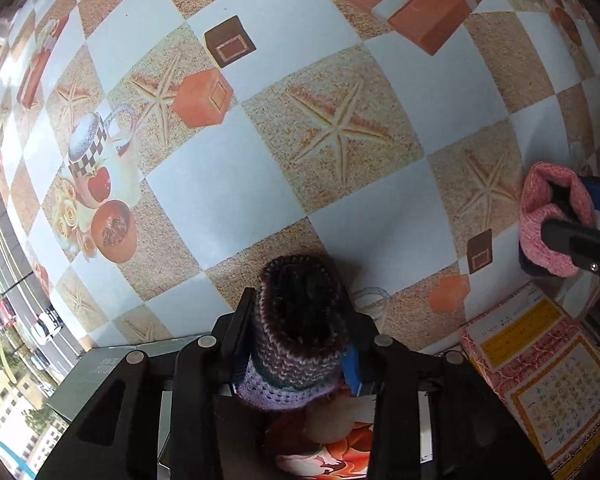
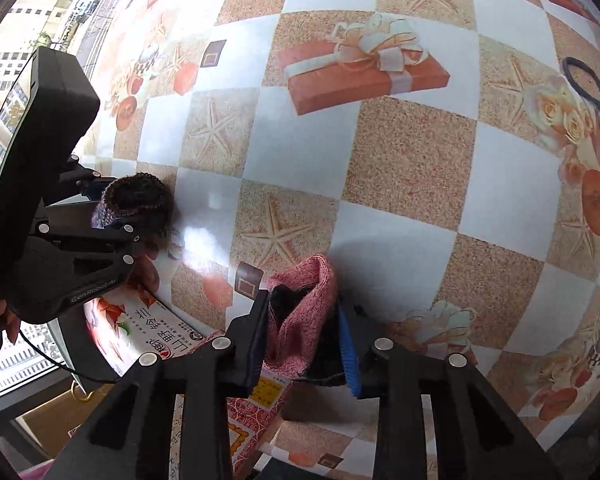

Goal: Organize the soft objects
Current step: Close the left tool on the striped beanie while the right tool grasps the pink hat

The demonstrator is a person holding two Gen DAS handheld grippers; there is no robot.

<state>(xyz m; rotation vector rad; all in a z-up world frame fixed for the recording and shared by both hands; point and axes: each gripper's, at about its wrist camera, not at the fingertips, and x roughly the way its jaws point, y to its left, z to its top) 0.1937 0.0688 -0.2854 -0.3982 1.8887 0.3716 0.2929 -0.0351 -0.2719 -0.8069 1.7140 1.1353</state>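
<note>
A dark knitted piece with a purple edge (image 1: 300, 336) stands between the fingers of my left gripper (image 1: 298, 344), which is shut on it above the tablecloth. In the right wrist view the same dark knit (image 2: 134, 200) shows at the left in the left gripper (image 2: 128, 220). My right gripper (image 2: 306, 336) is shut on a pink knitted piece (image 2: 304, 312) with a black inside. The left wrist view has that pink knit (image 1: 552, 220) at the right edge, pinched by the right gripper (image 1: 568, 216).
The table wears a checked cloth (image 1: 340, 128) printed with starfish, gift boxes and cups. A red and yellow calendar sheet (image 1: 540, 368) and printed packaging (image 2: 152, 332) lie at the near edge. A black hair tie (image 2: 584, 84) rests far right. A window with a street view is at the left.
</note>
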